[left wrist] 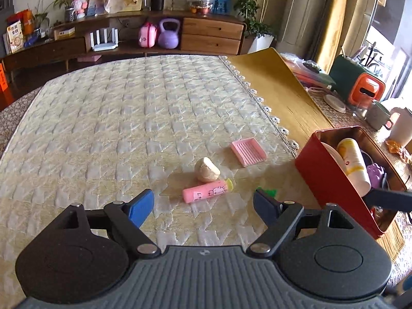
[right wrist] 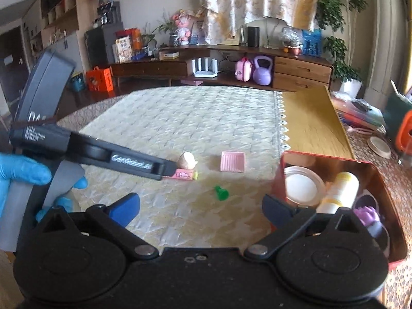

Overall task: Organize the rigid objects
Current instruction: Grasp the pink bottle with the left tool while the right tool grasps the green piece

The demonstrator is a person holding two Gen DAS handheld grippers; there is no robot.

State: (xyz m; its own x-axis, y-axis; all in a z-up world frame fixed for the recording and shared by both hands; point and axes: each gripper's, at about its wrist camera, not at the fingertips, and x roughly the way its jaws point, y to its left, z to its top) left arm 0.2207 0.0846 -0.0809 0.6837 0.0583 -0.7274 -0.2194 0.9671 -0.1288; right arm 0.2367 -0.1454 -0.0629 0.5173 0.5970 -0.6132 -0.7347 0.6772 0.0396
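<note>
Partly done — red tin (left wrist: pixel 332 177) already loaded with several items, pink tube (left wrist: pixel 206 192), pale stone (left wrist: pixel 206 170), pink tray (left wrist: pixel 248 152) and green piece (right wrist: pixel 221 193) left loose on the tabletop (left wrist: pixel 103 128) — left tongs (left wrist: pixel 203 207) and right tongs (right wrist: pixel 200 209) both wide, empty.

Both wrist views look down across one quilted mat (left wrist: pixel 128 118).

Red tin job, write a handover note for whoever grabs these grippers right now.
Left gripper: open, empty, above the cloth near the pink tube.
Right gripper: open, empty, beside the red tin.
Done: white jar, yellow-and-white bottle and a purple item are in the tin.
Left on the cloth: pink tube, beige stone-like lump, pink ridged tray, small green piece.
</note>
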